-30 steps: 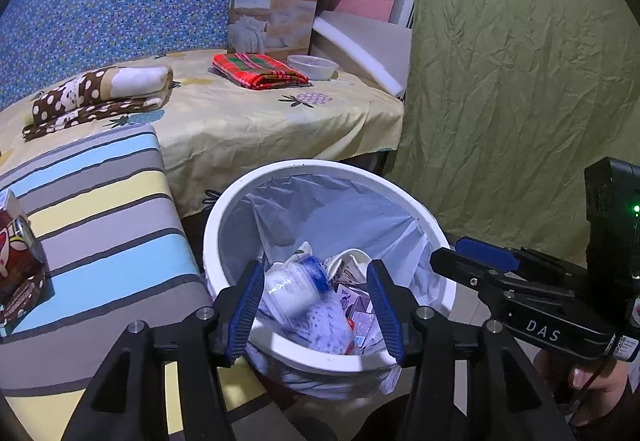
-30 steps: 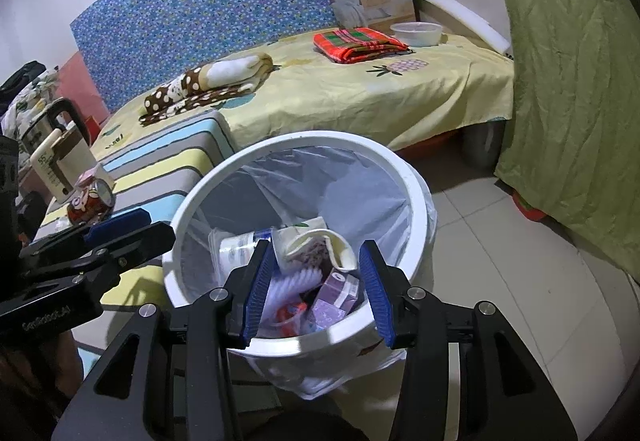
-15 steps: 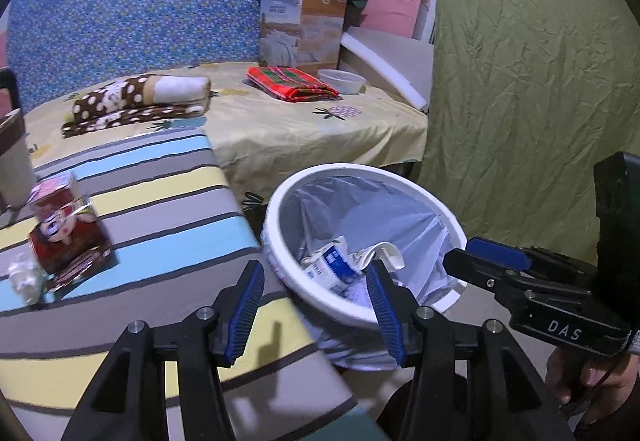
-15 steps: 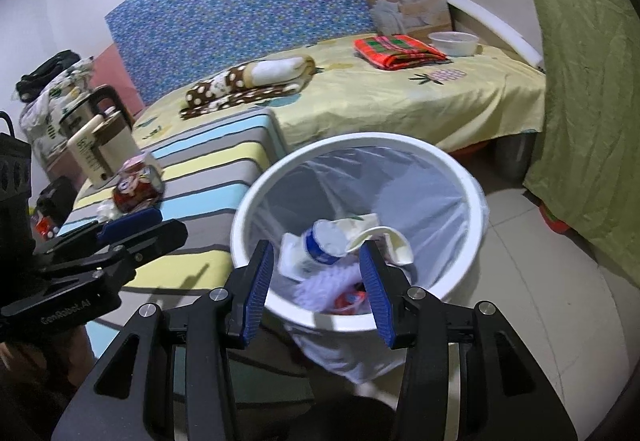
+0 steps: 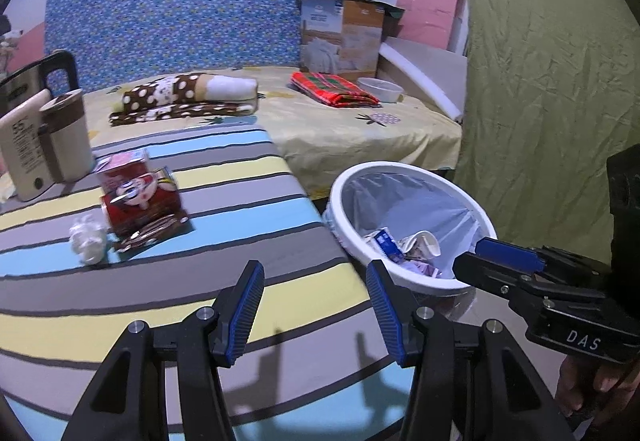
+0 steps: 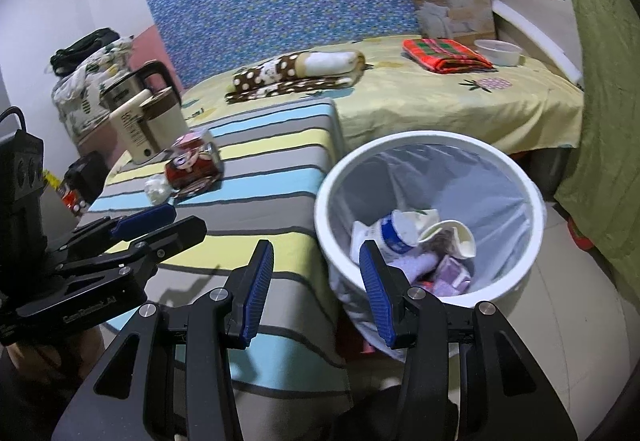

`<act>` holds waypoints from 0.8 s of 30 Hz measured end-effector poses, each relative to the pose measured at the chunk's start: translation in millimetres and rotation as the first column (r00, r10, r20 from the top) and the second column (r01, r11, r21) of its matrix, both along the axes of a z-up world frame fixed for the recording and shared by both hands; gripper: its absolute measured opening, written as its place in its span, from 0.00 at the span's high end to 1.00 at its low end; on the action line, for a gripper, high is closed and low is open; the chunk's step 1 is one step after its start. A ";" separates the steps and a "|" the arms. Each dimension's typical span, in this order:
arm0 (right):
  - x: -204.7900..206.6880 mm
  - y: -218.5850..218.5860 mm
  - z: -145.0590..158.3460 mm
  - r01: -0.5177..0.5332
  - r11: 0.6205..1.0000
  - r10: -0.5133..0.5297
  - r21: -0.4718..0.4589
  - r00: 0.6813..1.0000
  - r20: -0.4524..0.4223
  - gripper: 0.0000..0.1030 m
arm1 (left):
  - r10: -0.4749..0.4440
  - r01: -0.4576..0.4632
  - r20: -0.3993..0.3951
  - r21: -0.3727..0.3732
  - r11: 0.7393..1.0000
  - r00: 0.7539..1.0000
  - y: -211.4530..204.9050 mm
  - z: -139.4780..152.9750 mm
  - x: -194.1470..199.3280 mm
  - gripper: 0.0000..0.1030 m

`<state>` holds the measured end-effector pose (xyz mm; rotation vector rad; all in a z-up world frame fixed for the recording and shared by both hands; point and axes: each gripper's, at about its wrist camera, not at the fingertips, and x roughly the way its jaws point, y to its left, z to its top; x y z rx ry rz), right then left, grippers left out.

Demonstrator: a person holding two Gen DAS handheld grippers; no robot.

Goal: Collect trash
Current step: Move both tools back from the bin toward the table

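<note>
**Both grippers empty above the striped table, bin at its right edge**

The left gripper hangs over the near part of the striped tablecloth, its blue pads spread wide with nothing between them. The right gripper is also spread wide and holds nothing; it sits above the table's near right edge, its right pad in front of the rim of the white trash bin. In the left wrist view the right gripper shows from the side at the bin's near rim, and in the right wrist view the left gripper shows from the side above the table's near left part.

The bin stands on the floor just beside the table's right edge, lined with a clear bag. Inside it lie a crushed paper cup, a white and blue container and a purple carton.

On the table, toward the far left, a crumpled white tissue rests just beside a red snack packet printed with a cartoon face; a flat brown wrapper lies against the packet's near side. A beige kettle stands at the far left corner.

Beyond the table is a bed with a yellow sheet, carrying a brown polka-dot blanket, a red plaid cloth, a white bowl and a cardboard box. A green curtain hangs at the right.
</note>
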<state>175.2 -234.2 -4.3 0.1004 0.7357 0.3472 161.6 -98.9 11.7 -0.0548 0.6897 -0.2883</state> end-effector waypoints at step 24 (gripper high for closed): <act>-1.6 52.4 6.7 -0.108 0.994 0.108 -0.020 0.994 0.011 0.54 | 0.146 -0.146 0.000 0.000 0.989 0.989 60.0 2.2 -25.9 0.49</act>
